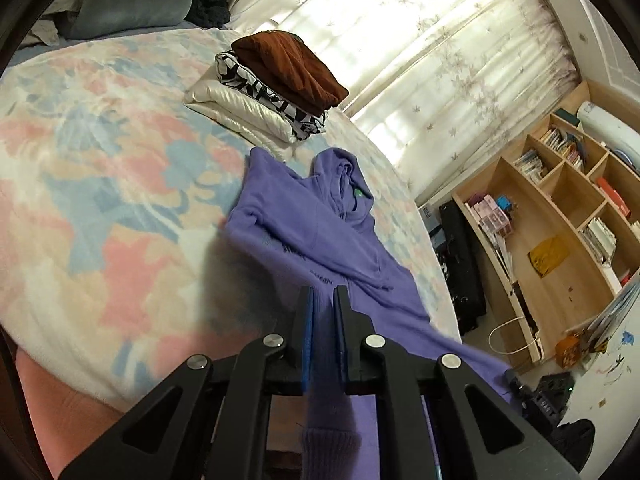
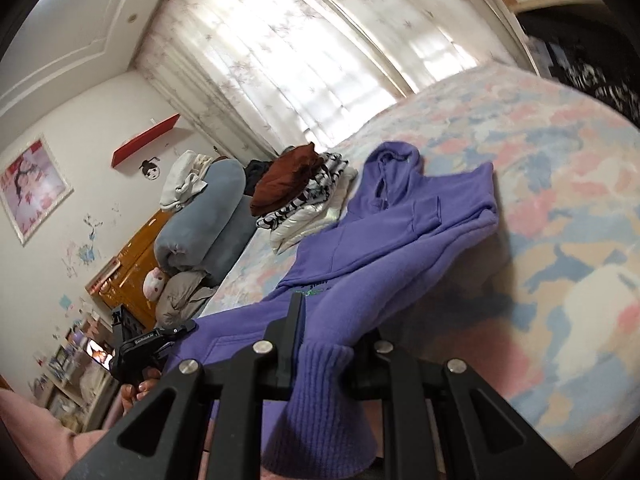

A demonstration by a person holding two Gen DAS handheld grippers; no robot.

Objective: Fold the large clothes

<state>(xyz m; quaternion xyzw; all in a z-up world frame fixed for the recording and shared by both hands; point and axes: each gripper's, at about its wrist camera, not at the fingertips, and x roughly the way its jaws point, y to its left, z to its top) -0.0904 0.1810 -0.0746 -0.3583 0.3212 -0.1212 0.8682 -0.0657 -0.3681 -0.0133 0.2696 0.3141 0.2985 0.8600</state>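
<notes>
On the bed (image 1: pixel 100 184), with its pastel pink-blue-cream patterned cover, a purple hoodie (image 1: pixel 316 220) lies spread, hood end toward the curtained window, lower part running to the near edge where both tools grip it.

Left gripper (image 1: pixel 323 300): jaws narrow, nearly together, purple fabric pinched between the blue-lined pads; a ribbed cuff or hem hangs below the jaws toward the camera. Hoodie fabric looks lifted off the cover at this end.

Right gripper (image 2: pixel 334 320): jaws close together, clamped on the hoodie; a ribbed purple cuff (image 2: pixel 320 392) drapes between the fingers and down over the frame. Right finger mostly hidden by cloth.

Right wrist view also catches the left gripper at lower left, black body, a hand (image 2: pixel 138 390) under it, purple cloth running to it.

Beyond the hoodie, near the far edge of the bed: a stack of folded clothes (image 1: pixel 276 88), brown piece on top, black-and-white print under it, shiny cream at bottom. Stack sits apart from the hoodie, close to its hood.

Head of the bed: grey-blue rolled bedding (image 2: pixel 204 224) and pillows.

Floor side in the left wrist view: wooden shelf unit (image 1: pixel 560 216) with books and boxes. Sheer curtains (image 1: pixel 420 48) bright with daylight.
</notes>
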